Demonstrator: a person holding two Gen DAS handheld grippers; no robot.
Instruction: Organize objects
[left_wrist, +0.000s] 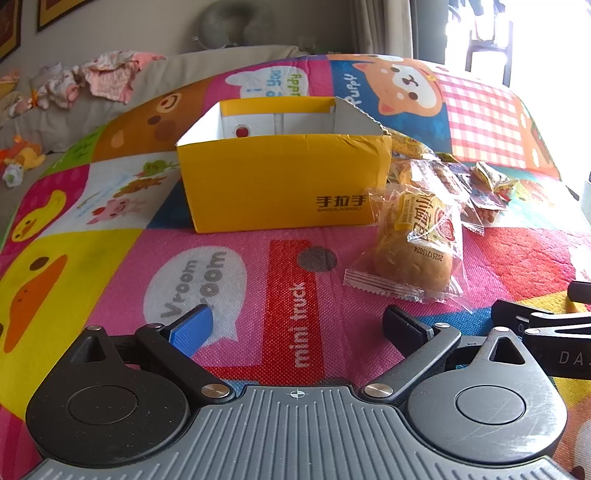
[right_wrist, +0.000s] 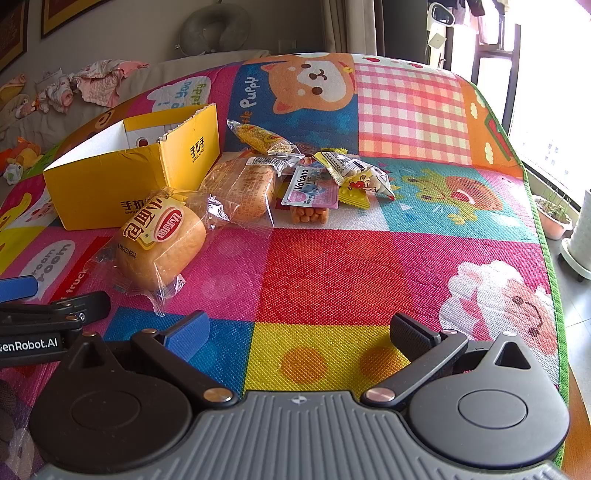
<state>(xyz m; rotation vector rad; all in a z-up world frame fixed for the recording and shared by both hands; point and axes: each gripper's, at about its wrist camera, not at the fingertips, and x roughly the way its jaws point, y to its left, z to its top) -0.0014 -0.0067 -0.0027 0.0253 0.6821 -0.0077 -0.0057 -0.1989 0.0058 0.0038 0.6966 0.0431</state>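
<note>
Box (right_wrist: 110, 184) on play mat (right_wrist: 332, 266), open top. Bun packet (right_wrist: 162, 243) before box's right corner; bread packet (right_wrist: 240, 188) right of box; small snack packets (right_wrist: 332, 177) farther right, clustered.

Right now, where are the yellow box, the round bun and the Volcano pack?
yellow box (left_wrist: 273, 184): left wrist view, front wall.
round bun (right_wrist: 162, 240): right wrist view, top of the wrapped bun.
Volcano pack (right_wrist: 310, 190): right wrist view, printed label.

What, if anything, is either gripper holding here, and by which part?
Nothing is held. The left gripper and right gripper are both open over the mat, short of the wrapped bun.
</note>
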